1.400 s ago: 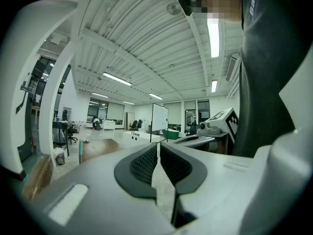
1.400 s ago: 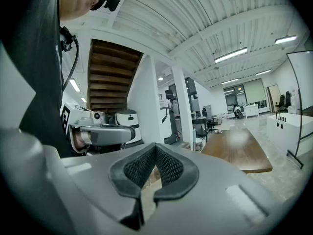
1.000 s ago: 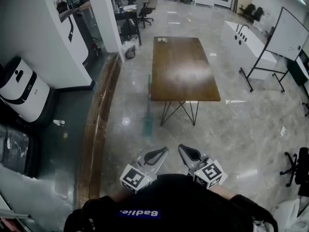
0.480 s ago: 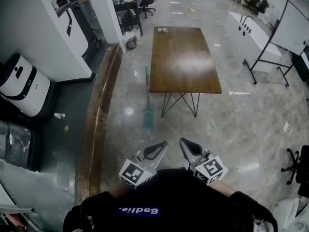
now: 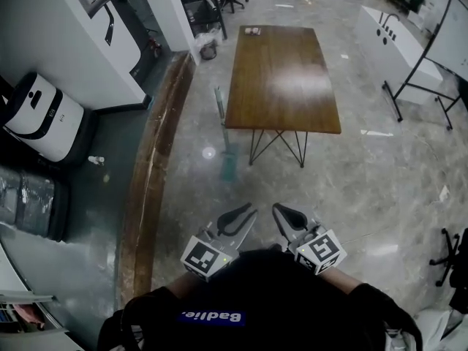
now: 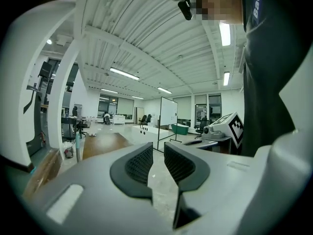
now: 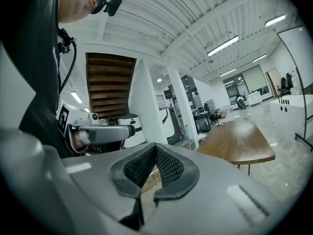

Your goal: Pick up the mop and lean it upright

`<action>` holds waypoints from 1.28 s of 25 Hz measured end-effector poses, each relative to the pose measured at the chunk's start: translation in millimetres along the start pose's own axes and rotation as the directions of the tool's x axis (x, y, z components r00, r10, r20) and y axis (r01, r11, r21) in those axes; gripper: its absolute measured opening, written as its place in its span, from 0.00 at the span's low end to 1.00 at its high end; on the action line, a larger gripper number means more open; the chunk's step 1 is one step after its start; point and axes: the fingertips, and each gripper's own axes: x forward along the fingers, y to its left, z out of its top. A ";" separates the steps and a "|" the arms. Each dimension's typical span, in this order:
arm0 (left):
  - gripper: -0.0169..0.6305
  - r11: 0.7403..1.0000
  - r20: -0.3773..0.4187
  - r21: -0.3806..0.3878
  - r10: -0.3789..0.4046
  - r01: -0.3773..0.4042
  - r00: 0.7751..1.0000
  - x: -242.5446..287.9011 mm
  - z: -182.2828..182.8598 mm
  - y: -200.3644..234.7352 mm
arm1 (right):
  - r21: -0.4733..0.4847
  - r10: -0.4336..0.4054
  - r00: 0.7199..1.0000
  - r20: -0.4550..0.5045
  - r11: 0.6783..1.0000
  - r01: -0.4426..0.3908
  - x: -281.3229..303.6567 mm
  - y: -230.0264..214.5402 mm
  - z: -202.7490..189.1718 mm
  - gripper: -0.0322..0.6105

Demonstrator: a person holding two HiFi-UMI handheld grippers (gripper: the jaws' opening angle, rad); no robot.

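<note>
Teal at its head, the mop (image 5: 228,167) shows in the head view on the grey marble floor (image 5: 365,189). It is just beside the left long edge of the wooden table (image 5: 281,75), its thin handle running up the picture along that edge (whether it touches the tabletop I cannot tell). A curved wooden strip (image 5: 150,174) divides the marble from a darker floor at the left, where a white-and-black machine (image 5: 40,115) stands by the wall. A whiteboard (image 5: 450,35) on a stand is at the right. Low in this view the left gripper (image 5: 247,212) and the right gripper (image 5: 280,214) are side by side in front of the person's dark top, both well apart from the mop.

In the left gripper view the jaws stand a little apart, with only floor showing through the gap; they have just been opening. The mop's handle appears as an upright pole beside the table, far off at the left.

In the right gripper view the pads meet at their tips, clenched on nothing. The table lies ahead to the right.
</note>
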 end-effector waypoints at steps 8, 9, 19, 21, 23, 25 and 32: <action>0.21 0.998 -0.010 -0.027 0.055 -0.055 0.998 12.7 -8.6 9.3 | 0.015 0.043 0.999 -0.031 0.999 -0.043 4.1 -17.7 -10.5 0.06; 0.21 0.998 -0.011 -0.037 0.057 -0.057 0.998 13.8 -6.8 12.4 | 0.011 0.048 0.998 -0.037 0.999 -0.047 8.5 -18.4 -10.1 0.06; 0.21 1.000 0.024 -0.015 0.013 -0.013 1.000 33.2 2.5 77.8 | -0.022 -0.029 0.999 -0.028 0.999 0.028 63.8 -50.1 14.1 0.06; 0.21 1.000 0.028 -0.020 -0.003 0.004 1.000 36.8 3.2 95.5 | -0.027 -0.043 0.999 -0.026 0.999 0.042 80.6 -55.9 17.2 0.06; 0.21 1.000 0.028 -0.023 -0.015 0.015 0.999 38.7 4.6 117.0 | -0.036 -0.051 0.998 -0.029 0.998 0.050 101.8 -58.3 21.0 0.06; 0.22 1.000 0.025 -0.016 -0.021 0.022 0.999 39.5 4.1 140.8 | -0.046 -0.060 0.998 -0.037 0.997 0.058 123.6 -59.9 25.8 0.06; 0.24 0.997 0.034 -0.055 -0.046 0.048 0.998 45.6 13.2 216.1 | -0.060 -0.118 0.992 -0.051 0.992 0.115 190.7 -75.1 37.7 0.06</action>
